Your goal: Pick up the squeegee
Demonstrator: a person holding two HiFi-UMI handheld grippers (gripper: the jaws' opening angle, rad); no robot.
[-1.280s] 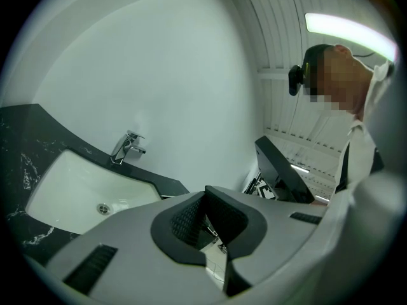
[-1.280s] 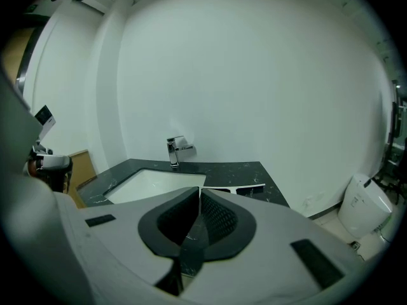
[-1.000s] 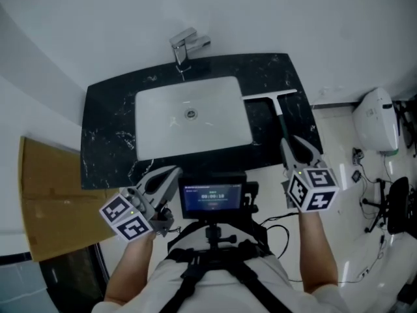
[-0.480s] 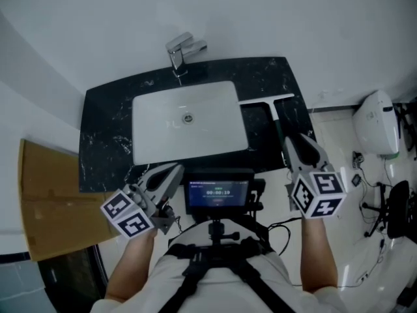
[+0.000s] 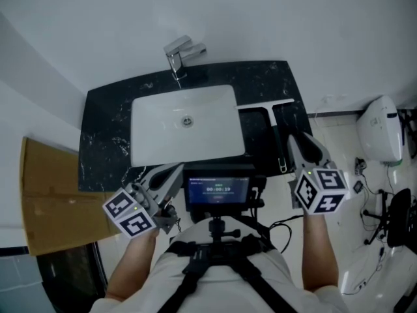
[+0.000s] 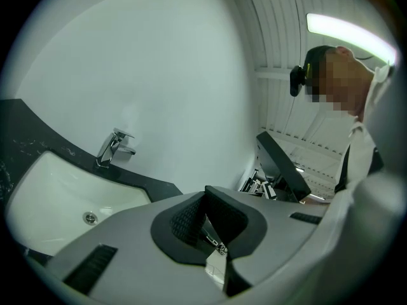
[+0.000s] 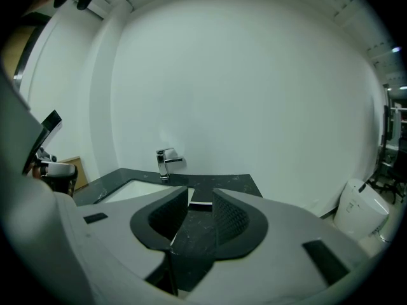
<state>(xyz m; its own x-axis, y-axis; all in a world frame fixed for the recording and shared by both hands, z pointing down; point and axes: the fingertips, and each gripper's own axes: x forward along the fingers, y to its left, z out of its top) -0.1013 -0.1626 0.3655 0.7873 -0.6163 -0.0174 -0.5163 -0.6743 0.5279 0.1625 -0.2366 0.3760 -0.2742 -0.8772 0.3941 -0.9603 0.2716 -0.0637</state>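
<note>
The squeegee (image 5: 262,106) lies flat on the black counter (image 5: 104,149), right of the sink. Its pale blade runs across and its dark handle points toward me. My right gripper (image 5: 295,139) hovers just right of the handle's near end and does not touch it. It is open, with nothing between the pads. In the right gripper view the blade (image 7: 200,204) shows as a pale bar beyond the right gripper (image 7: 200,197). My left gripper (image 5: 174,170) is held low at the counter's front edge, near the sink. In its own view the left gripper (image 6: 205,197) is shut and holds nothing.
A white sink (image 5: 150,150) is set into the counter, with a chrome faucet (image 5: 177,54) behind it at the wall. A brown cardboard sheet (image 5: 49,201) lies left of the counter. A white fixture (image 5: 376,129) and cables stand on the floor at the right. A small screen (image 5: 218,191) sits at my chest.
My right gripper has drawn back and to the right, off the squeegee handle, whose near end now shows. The squeegee stays on the counter. The left gripper has barely shifted.
</note>
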